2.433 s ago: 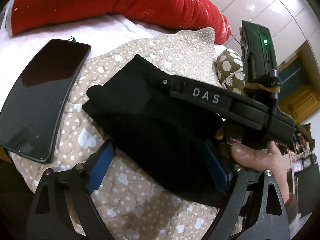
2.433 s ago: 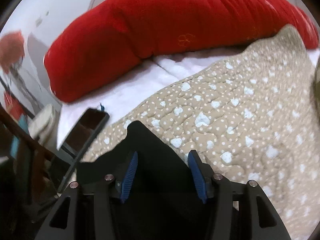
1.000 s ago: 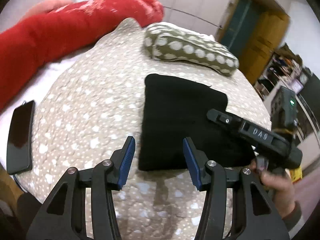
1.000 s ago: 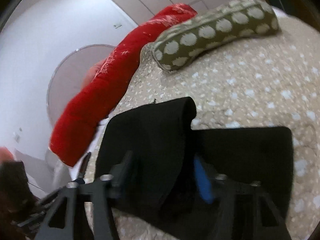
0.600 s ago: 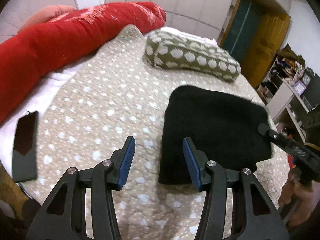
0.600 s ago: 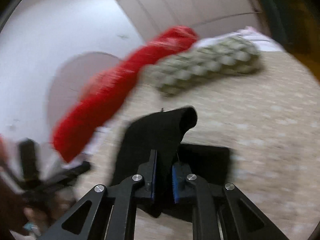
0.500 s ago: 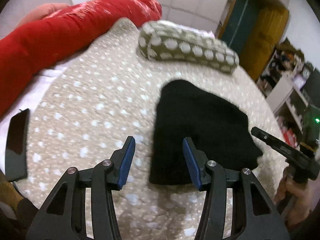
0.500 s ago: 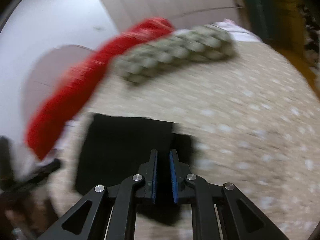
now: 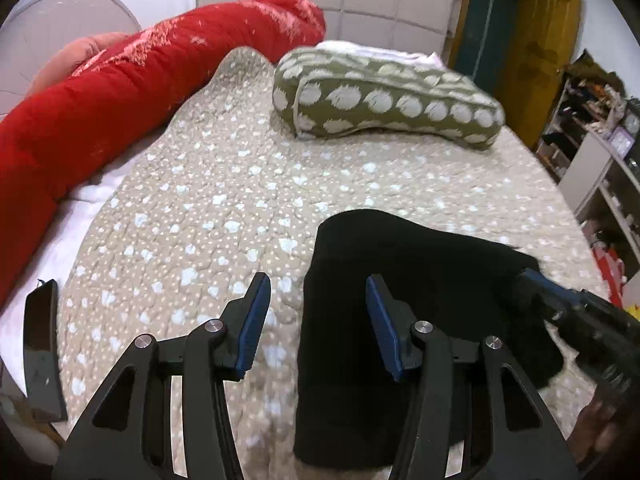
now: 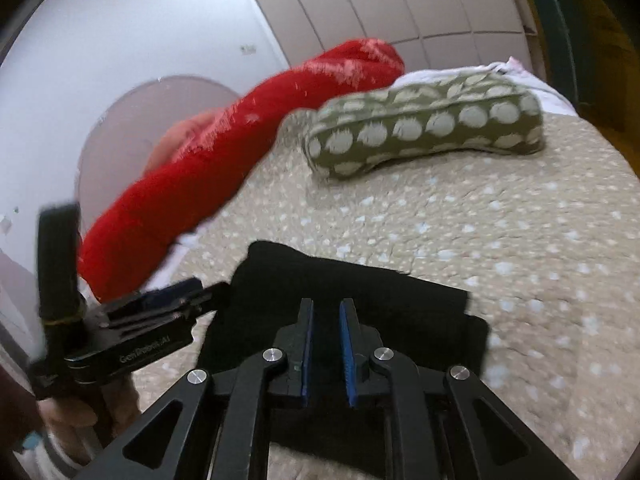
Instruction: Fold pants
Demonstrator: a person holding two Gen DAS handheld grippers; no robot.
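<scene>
In the left wrist view, the left gripper [image 9: 318,312] hangs above the quilt [image 9: 224,184] with its blue-padded jaws spread wide and nothing between them; the left pad sits over bare quilt, the right pad over the black pants [image 9: 404,300]. The pants lie folded into a compact dark block on the quilt at about 5 o'clock in the picture. The right gripper [image 9: 536,280] comes in from 4 o'clock, its tip at the pants' right edge; whether it pinches cloth cannot be told from here. A spotted green pillow [image 9: 384,96] lies at 1 o'clock, a red bolster [image 9: 132,92] along 10 o'clock, and a dark phone [image 9: 42,344] at 8 o'clock on the bed's edge. In the right wrist view, the right gripper [image 10: 325,344] is over the pants [image 10: 360,292], its jaws drawn nearly together with a narrow gap, and no cloth shows in that gap. The left gripper [image 10: 200,290] reaches in from 9 o'clock, just beside the pants' left edge. The pillow [image 10: 424,128] lies at 1 o'clock, the bolster [image 10: 240,140] at 11 o'clock.
</scene>
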